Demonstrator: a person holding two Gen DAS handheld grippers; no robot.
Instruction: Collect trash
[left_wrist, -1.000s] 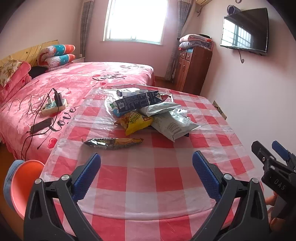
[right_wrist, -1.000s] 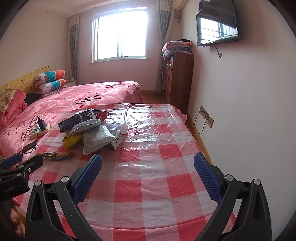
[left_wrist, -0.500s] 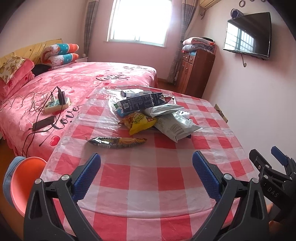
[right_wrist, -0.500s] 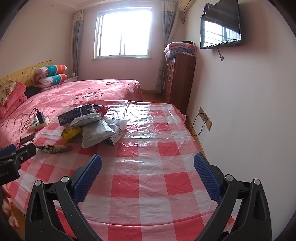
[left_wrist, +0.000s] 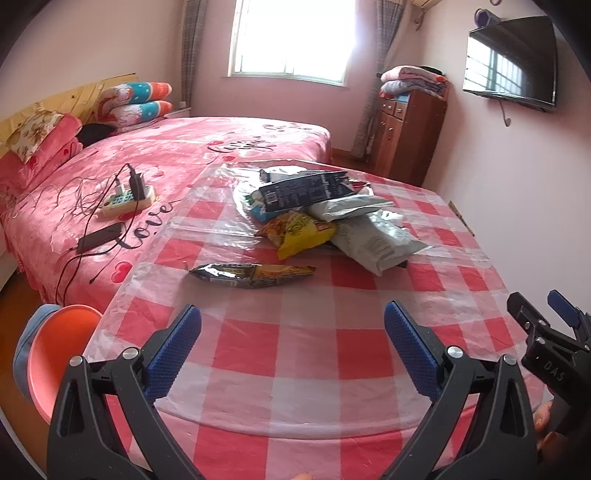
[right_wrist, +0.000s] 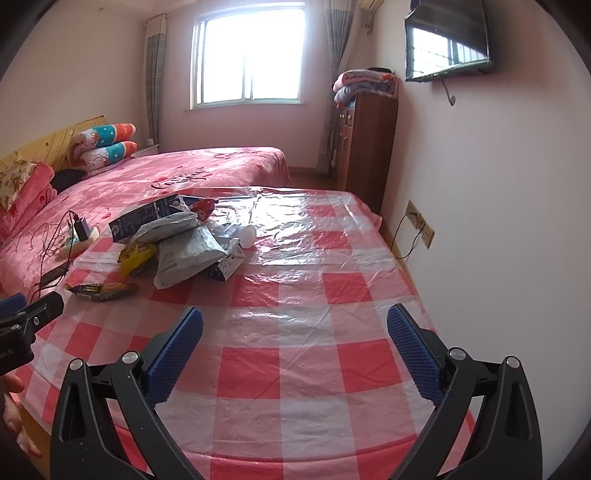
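A heap of trash lies on the red-checked table: a dark blue carton, a yellow snack bag, a silver bag and, nearer and apart from the heap, a dark long wrapper. The right wrist view shows the carton, the yellow bag, the silver bag and the wrapper. My left gripper is open and empty above the near table edge, short of the wrapper. My right gripper is open and empty over the table's near right part.
A pink bed with a power strip, a phone and cables stands left of the table. An orange bin sits at the table's near left corner. A wooden cabinet and the wall are to the right.
Both grippers have drawn back and risen a little; the trash heap looks slightly farther away. Both stay open and empty. Nothing on the table has moved.
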